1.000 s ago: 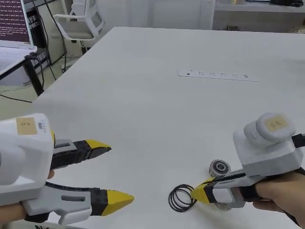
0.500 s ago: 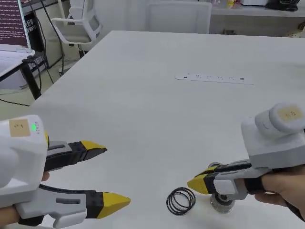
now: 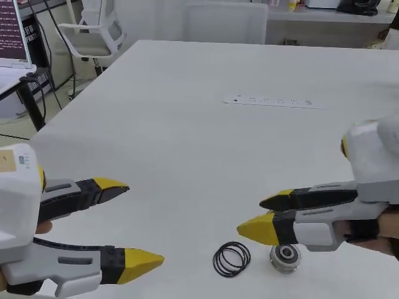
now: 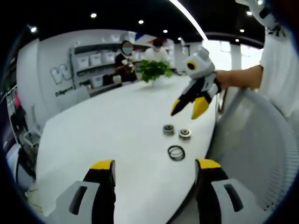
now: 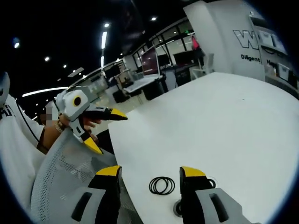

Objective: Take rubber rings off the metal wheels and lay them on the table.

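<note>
Up from the rubber rings (image 3: 231, 259) went the right gripper (image 3: 250, 217), fingers (image 3: 259, 229) spread like the left gripper's (image 3: 144, 222), and the rings lie just beside a metal wheel (image 3: 286, 256) on the counter (image 3: 187, 124).

Left gripper (image 4: 155, 164) jaws spread wide. Rubber rings (image 4: 176, 152) lie by the table (image 4: 117, 121) edge, two metal wheels (image 4: 168, 129) just past them, and the right gripper (image 4: 186, 113) hovers above, jaws apart.

Black rubber rings (image 3: 232, 259) flat beside metal wheel (image 3: 286, 256)
</note>
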Action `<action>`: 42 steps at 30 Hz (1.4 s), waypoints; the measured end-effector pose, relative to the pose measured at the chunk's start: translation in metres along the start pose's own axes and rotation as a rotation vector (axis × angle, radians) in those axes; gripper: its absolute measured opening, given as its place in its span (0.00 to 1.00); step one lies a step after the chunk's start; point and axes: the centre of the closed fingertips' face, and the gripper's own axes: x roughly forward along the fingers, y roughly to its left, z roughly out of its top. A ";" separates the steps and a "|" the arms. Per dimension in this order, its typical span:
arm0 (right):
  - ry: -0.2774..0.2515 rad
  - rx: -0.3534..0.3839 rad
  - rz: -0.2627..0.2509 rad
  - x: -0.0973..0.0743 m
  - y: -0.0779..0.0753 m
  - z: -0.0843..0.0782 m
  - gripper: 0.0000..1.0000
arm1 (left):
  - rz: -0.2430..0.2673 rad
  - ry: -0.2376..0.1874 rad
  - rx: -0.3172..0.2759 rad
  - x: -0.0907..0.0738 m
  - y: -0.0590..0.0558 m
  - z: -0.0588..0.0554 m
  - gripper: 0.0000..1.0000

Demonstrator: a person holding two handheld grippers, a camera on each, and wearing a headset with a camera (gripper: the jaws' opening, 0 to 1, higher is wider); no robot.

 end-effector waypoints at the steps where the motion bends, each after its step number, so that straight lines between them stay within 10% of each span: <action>1: -0.013 -0.019 0.000 -0.005 0.002 0.002 0.52 | 0.002 0.000 0.000 0.000 0.000 0.000 0.71; 14: -0.037 -0.160 -0.057 -0.053 -0.006 -0.014 0.80 | 0.006 -0.008 -0.040 -0.004 0.000 -0.004 0.83; 42: -0.030 0.075 -0.253 -0.089 -0.048 -0.099 0.99 | 0.044 0.044 -0.186 -0.005 0.004 -0.030 1.00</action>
